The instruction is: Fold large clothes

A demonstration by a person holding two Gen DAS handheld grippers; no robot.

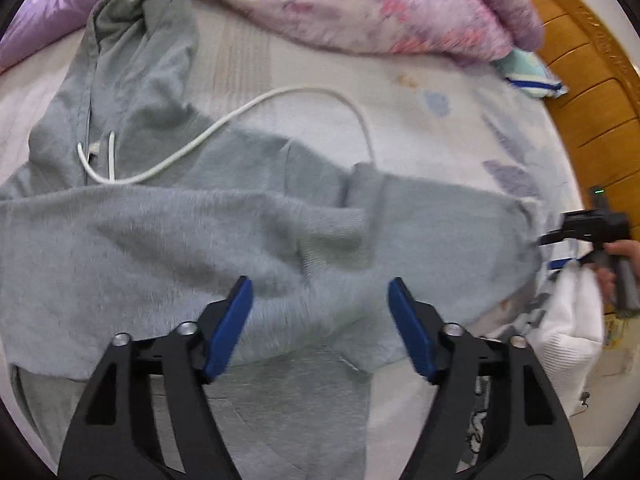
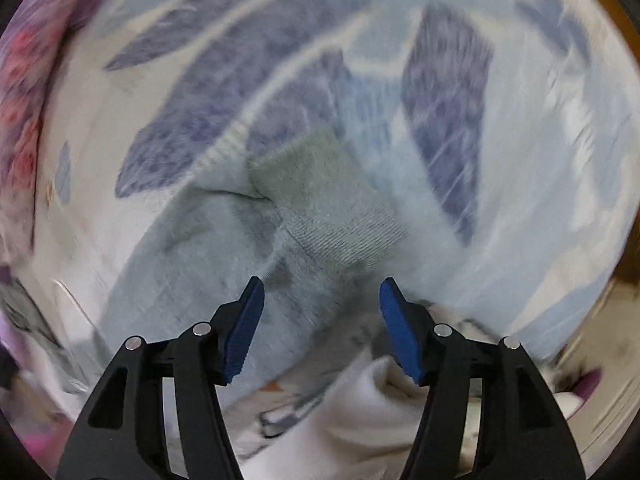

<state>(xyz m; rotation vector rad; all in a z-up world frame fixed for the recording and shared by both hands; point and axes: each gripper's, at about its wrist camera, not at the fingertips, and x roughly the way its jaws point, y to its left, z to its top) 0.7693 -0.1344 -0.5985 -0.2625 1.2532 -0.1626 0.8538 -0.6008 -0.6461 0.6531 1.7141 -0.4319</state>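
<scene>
A grey hoodie (image 1: 192, 216) lies on the bed, hood toward the far left, with a white drawstring (image 1: 248, 108) looping over the sheet. Its lower part is folded up, fleecy inside showing, with a ribbed cuff (image 1: 332, 252) on top. My left gripper (image 1: 320, 320) is open and empty just above the folded edge. My right gripper (image 2: 322, 320) is open and empty over the hoodie's corner and ribbed cuff (image 2: 340, 216); it also shows at the right edge of the left wrist view (image 1: 560, 236). The right view is blurred.
A pink-purple floral quilt (image 1: 380, 4) is heaped at the far side of the bed. A wooden headboard (image 1: 588, 92) runs along the right. A white garment (image 1: 568, 328) lies at the bed's right edge. The sheet (image 2: 460, 92) has a blue leaf print.
</scene>
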